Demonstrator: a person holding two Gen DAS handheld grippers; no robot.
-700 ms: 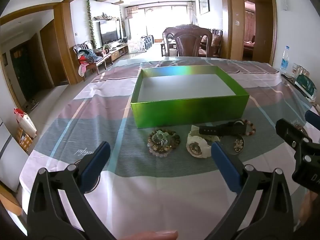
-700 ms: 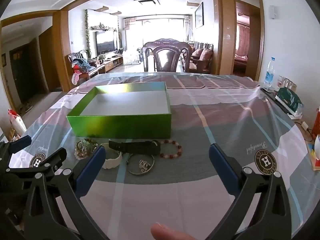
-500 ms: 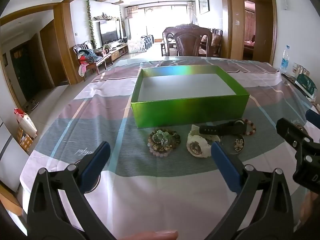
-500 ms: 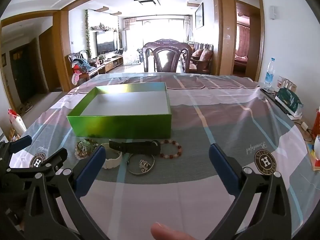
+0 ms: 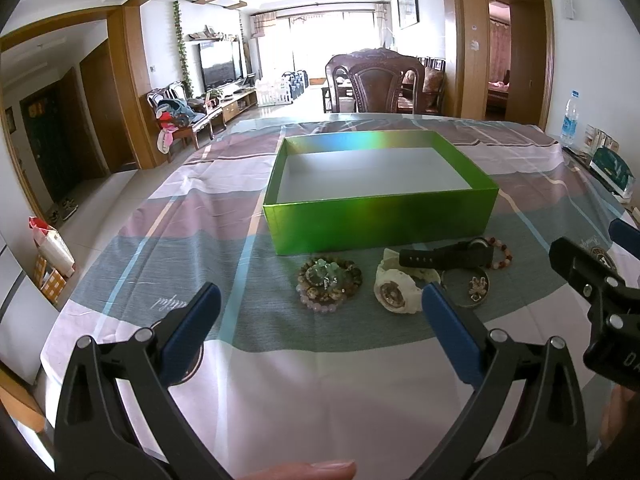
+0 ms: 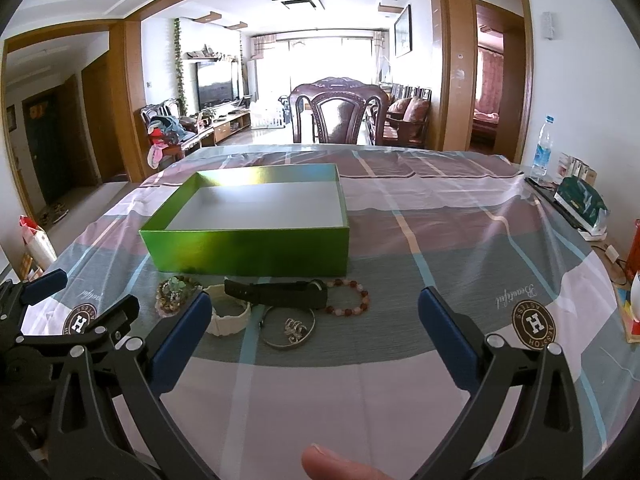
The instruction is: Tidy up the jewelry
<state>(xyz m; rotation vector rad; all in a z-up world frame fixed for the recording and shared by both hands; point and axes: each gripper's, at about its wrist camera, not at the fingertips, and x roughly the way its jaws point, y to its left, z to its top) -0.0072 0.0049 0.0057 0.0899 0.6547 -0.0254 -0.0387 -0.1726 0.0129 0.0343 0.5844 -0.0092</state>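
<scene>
Jewelry (image 5: 404, 276) beside green box (image 5: 380, 224), ahead of both grippers' fingers (image 5: 448, 328) (spread wide, nothing between them), untouched.

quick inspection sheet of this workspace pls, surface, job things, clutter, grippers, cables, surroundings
surface: striped tablecloth covers the table.
job's things: open green box, empty; in front of it a bead bracelet pile, white watch, black watch, red bead bracelet, silver bangle.
clutter: water bottle, green packet at the right edge.
grippers: left hand-held gripper and right hand-held gripper open, holding nothing.
cables: nothing seen.
surroundings: wooden chair, TV.
</scene>
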